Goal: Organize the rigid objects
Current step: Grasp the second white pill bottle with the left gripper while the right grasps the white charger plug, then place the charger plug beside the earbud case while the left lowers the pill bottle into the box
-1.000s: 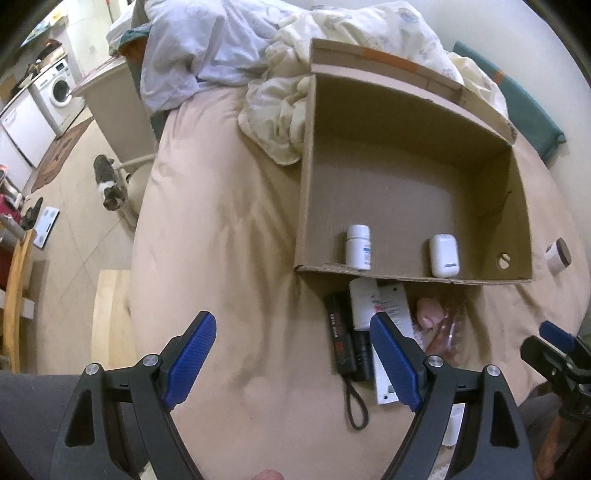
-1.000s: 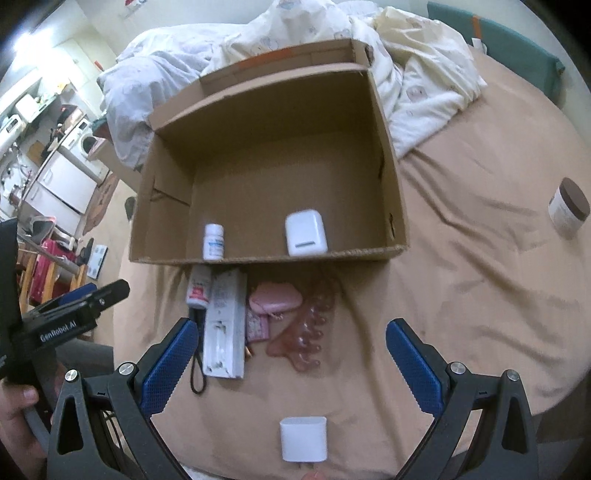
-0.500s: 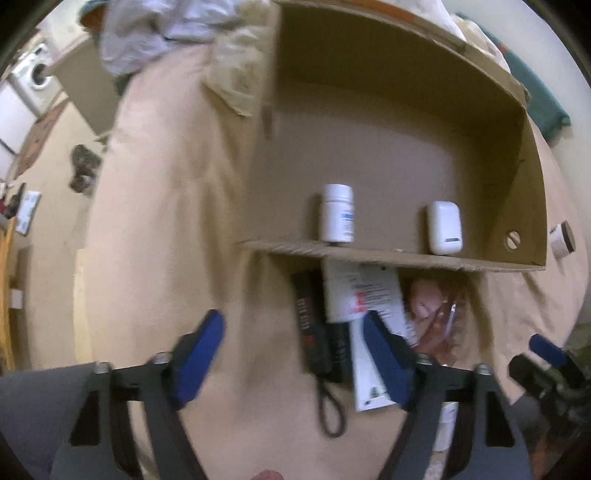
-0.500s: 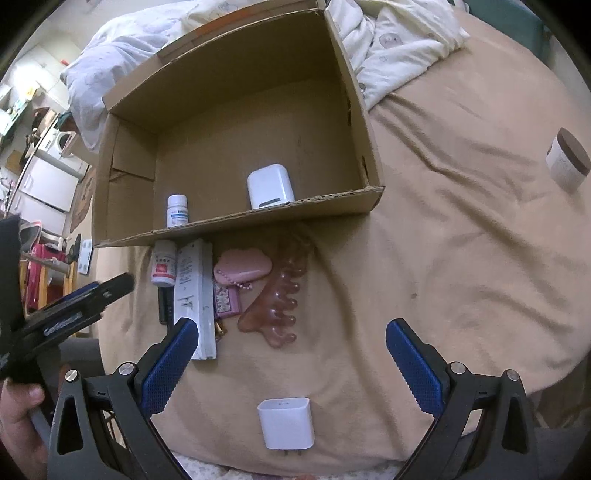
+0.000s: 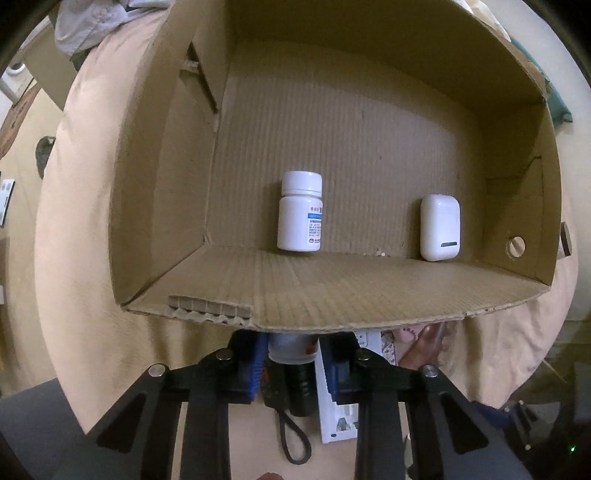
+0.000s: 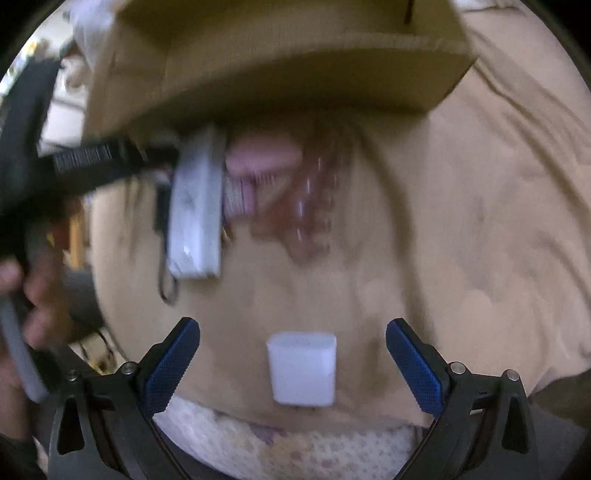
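A cardboard box lies on the bed with its open side toward me. Inside stand a white pill bottle and a white earbud case. My left gripper sits just below the box's front flap, its blue pads closed on a second white bottle with an orange label. A black device with a loop cord and a white flat box lie beneath it. My right gripper is open around a white charger cube. The right wrist view is blurred.
A pink case and a reddish-brown comb-shaped piece lie on the tan sheet by the box. The white flat box lies left of them. Rumpled bedding lies at the far left.
My left gripper moved forward to the box's front flap and closed on the orange-labelled bottle. My right gripper dropped toward the charger cube, which now lies between its open fingers.
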A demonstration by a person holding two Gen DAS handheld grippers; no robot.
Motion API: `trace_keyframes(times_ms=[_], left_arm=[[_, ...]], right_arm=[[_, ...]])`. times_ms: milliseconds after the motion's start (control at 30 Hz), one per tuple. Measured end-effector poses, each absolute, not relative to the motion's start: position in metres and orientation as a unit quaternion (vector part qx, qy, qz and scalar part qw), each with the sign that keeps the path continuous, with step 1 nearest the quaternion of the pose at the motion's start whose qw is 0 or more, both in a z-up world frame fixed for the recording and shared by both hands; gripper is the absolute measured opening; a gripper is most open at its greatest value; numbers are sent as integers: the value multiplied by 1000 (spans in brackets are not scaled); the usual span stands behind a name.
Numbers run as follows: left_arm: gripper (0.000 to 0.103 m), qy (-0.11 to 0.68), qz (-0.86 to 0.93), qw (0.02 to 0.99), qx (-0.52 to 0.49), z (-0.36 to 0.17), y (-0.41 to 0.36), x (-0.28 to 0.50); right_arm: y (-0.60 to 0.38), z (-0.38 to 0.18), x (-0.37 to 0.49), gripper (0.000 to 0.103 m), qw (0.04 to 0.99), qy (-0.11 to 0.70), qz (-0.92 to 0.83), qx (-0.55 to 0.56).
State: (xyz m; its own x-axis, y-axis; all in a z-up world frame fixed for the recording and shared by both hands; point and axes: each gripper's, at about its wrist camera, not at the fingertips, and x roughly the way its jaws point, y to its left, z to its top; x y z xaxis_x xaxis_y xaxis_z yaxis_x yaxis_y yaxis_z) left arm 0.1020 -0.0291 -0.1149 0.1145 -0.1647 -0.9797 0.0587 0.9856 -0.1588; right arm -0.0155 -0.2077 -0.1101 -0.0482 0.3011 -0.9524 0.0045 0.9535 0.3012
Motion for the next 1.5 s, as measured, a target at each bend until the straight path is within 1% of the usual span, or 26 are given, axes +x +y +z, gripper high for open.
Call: trace_keyframes(times_ms=[67, 167, 267, 300, 333, 367, 533, 800, 933, 1067, 1233, 1500], left_arm=[[24, 662, -75, 745, -35, -114, -30, 100], [24, 660, -71, 747, -31, -110, -28, 97], [24, 653, -68, 754, -23, -104, -26, 95], [24, 649, -65, 758, -18, -101, -27, 93], [24, 647, -62, 760, -15, -99, -30, 93], [24, 645, -60, 762, -13, -97, -30, 93], [24, 633, -52, 772, 0, -90, -32, 83], [24, 625, -47, 779, 24, -82, -35, 55], [24, 611, -40, 789, 45, -53, -23, 42], [24, 606, -41, 794, 34, -23, -21, 35], [24, 576, -52, 814, 49, 2, -22, 42], [24, 569, -72, 818, 39, 1, -18, 43]], right_arm=[[-204, -115, -21, 103, 674, 725, 107, 88], [-200, -121, -26, 80, 662, 737, 111, 78], [-187, -125, -32, 76, 653, 744, 127, 59], [-183, -125, -32, 67, 652, 745, 131, 49], [-178, -127, -34, 60, 652, 746, 131, 35], [-176, -127, -34, 44, 656, 744, 124, 21], [-177, -115, -30, 44, 688, 716, 119, 14], [-186, -97, -19, 44, 716, 686, 122, 37], [-187, -84, -5, 44, 732, 668, 122, 49], [-192, -70, 4, 44, 750, 647, 119, 70], [-208, -58, 7, 44, 770, 617, 114, 118], [-225, -41, 10, 44, 789, 586, 107, 153]])
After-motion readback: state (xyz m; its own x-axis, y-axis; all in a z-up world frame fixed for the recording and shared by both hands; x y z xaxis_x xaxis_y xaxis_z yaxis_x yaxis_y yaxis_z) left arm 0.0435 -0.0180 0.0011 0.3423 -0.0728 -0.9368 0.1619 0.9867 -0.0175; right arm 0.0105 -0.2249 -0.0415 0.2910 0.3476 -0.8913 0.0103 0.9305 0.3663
